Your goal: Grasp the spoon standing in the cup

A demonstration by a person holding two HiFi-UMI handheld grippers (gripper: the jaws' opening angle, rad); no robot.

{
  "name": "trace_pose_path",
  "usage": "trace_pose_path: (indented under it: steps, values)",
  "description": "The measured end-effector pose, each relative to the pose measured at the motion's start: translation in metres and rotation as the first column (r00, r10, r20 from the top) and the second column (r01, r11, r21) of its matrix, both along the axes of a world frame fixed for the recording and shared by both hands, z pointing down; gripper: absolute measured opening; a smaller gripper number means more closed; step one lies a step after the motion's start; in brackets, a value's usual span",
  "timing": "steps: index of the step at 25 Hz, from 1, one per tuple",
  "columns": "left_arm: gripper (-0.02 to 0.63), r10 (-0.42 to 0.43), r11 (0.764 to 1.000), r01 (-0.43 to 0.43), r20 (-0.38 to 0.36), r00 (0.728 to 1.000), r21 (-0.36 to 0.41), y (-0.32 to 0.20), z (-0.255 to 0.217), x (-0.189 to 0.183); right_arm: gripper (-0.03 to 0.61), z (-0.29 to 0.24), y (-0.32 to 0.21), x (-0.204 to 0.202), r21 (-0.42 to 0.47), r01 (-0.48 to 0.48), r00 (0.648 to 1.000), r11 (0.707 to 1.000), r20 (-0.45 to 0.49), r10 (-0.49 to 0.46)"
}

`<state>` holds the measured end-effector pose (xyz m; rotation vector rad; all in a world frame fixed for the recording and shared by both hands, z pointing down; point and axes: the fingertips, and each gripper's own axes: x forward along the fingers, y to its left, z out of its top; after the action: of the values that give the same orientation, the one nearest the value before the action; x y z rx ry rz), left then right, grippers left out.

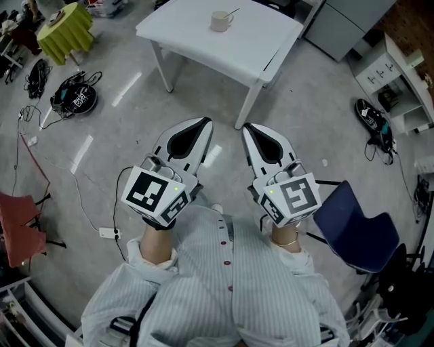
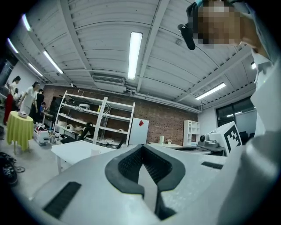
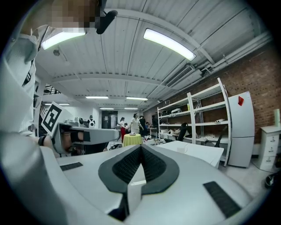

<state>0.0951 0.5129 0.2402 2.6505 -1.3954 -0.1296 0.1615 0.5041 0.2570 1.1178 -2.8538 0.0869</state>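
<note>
The reach had not begun: the left gripper (image 1: 197, 129) and right gripper (image 1: 253, 130) sat level, jaws together and empty, well apart from the spoon (image 1: 232, 12) leaning in the cup (image 1: 220, 22) on the white tabletop (image 1: 196, 42) (next, I judged: approach, then open one gripper).

Right tool (image 3: 140, 148) level, jaws fully together, ribbed black pads (image 3: 127, 166) meeting at the tips, nothing gripped. Left tool (image 3: 115, 134) alongside at left, pointing the same way, marker cube (image 3: 52, 117) at its rear; jaw state unreadable from here. Beyond the tips, right of centre: white worktop (image 3: 198, 151), well apart, small pale cup (image 3: 181, 150) on it. Farther back, round table with yellow cloth (image 3: 131, 139), several people (image 3: 134, 123) standing near it. White shelving rack (image 3: 197, 114) along brick wall (image 3: 259, 74) at right, white cabinet (image 3: 240, 127) with red mark beside it. Strip lights (image 3: 169, 44) overhead.
</note>
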Motion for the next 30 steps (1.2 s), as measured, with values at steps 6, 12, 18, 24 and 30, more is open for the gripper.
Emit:
trace_pose_path:
  steps: [6,12,18,24,30]
  values:
    - [0.008,-0.022,1.000,0.022,0.012,1.000,-0.008,-0.002,0.004,-0.004,0.009,0.010,-0.003,0.003,-0.026,0.017,1.000,1.000,0.012,-0.016]
    - [0.008,-0.018,1.000,0.018,0.015,1.000,-0.010,-0.034,0.013,-0.020,0.009,0.021,-0.034,-0.014,-0.042,0.021,1.000,0.999,0.023,-0.020]
    - [0.008,0.004,1.000,-0.004,0.006,1.000,-0.003,-0.101,0.012,-0.036,0.009,0.020,-0.098,-0.029,-0.044,-0.004,1.000,0.999,0.024,0.005]
    - [0.008,0.034,0.999,-0.034,-0.007,0.999,-0.016,-0.177,0.007,-0.072,0.009,0.017,-0.173,-0.061,-0.057,-0.042,0.999,0.997,0.018,0.044]
    - [0.008,0.061,0.998,-0.060,0.006,0.998,-0.021,-0.244,0.009,-0.099,0.009,0.023,-0.240,-0.086,-0.077,-0.080,0.997,0.994,0.010,0.081]
